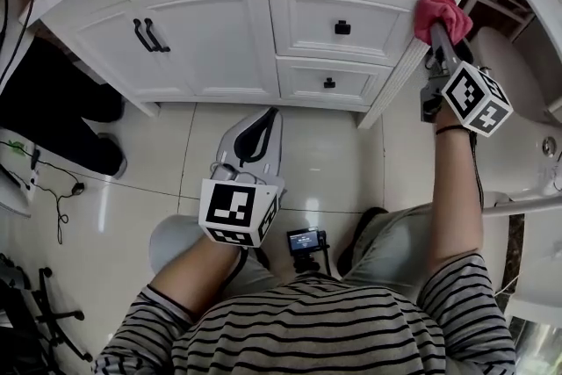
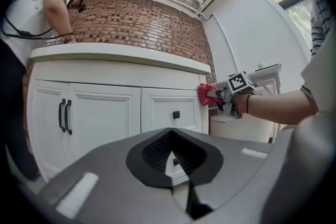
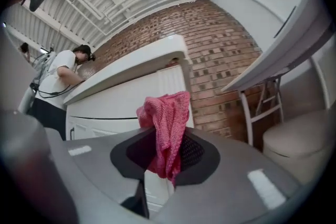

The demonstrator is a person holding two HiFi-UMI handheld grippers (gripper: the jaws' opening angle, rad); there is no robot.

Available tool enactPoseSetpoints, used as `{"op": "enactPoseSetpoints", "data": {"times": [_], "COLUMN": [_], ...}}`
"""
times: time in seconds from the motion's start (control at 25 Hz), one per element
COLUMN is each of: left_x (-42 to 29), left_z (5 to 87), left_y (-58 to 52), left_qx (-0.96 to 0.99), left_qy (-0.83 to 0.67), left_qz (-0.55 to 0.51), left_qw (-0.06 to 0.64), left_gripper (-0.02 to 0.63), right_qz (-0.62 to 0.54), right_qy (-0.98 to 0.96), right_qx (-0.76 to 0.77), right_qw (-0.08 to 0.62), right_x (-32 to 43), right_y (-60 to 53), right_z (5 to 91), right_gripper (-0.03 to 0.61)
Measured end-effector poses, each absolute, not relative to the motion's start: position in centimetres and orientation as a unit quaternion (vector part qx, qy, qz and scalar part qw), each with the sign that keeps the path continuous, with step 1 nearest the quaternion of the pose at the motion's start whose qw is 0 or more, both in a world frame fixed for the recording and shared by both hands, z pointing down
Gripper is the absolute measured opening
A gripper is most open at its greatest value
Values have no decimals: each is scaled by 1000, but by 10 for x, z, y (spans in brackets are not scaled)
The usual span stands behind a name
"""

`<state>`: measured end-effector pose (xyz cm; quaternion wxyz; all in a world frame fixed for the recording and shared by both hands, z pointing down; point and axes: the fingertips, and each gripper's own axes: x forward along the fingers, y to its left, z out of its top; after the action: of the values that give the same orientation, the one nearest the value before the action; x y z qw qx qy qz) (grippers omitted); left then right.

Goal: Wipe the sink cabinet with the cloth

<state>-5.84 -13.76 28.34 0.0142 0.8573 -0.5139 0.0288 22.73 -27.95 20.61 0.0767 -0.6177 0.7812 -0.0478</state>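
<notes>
Right tongs (image 1: 436,29) are clenched on the pink cloth (image 1: 442,11); in the right gripper view the cloth stands up between the two pads and a tail of it hangs below them. Just beyond the tips of these tongs is the sink cabinet (image 1: 219,39), and the cloth seems to press on the upper end of its fluted corner post (image 1: 406,66), close under the overhanging top. The left tongs (image 1: 268,117) are closed with nothing between them. They hang low over the floor (image 1: 316,154), well apart from the cloth, and point at the cabinet front, where the drawers (image 1: 342,24) are ahead of them and the doors (image 1: 206,35) ahead and to their left.

As I judge it, the wiping is in hand and sits at this corner; the drawers and doors do not look wiped yet, though I cannot be sure. The next move calls for a firm grip and steady pressure while I draw the cloth down along the post, then across toward the left tongs' side. The loose tail could catch on a drawer knob
</notes>
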Motion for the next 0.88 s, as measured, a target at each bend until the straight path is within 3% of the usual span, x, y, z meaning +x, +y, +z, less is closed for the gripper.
{"op": "enactPoseSetpoints", "data": {"times": [0.12,0.2,0.36,0.6,0.88], "left_x": [-62,-63,-61,-60,-60], "left_z": [283,281,278,284,282], "left_y": [-138,-139,-139,-141,-140], "left_qx": [856,857,859,861,865], "left_qy": [-517,-515,-511,-508,-501], "left_qz": [26,21,17,27,21], "left_qw": [17,19,20,16,13], "left_gripper": [2,2,2,2,2], "right_qz": [-48,-32,-12,15,9], "right_qy": [738,747,829,898,873], "right_qx": [-667,-656,-551,-439,-482], "right_qw": [89,102,101,-22,-75], "right_x": [256,236,121,-35,-11], "right_y": [-267,-258,-251,-270,-298], "right_z": [204,195,196,260,291], "right_gripper": [72,71,71,78,77]}}
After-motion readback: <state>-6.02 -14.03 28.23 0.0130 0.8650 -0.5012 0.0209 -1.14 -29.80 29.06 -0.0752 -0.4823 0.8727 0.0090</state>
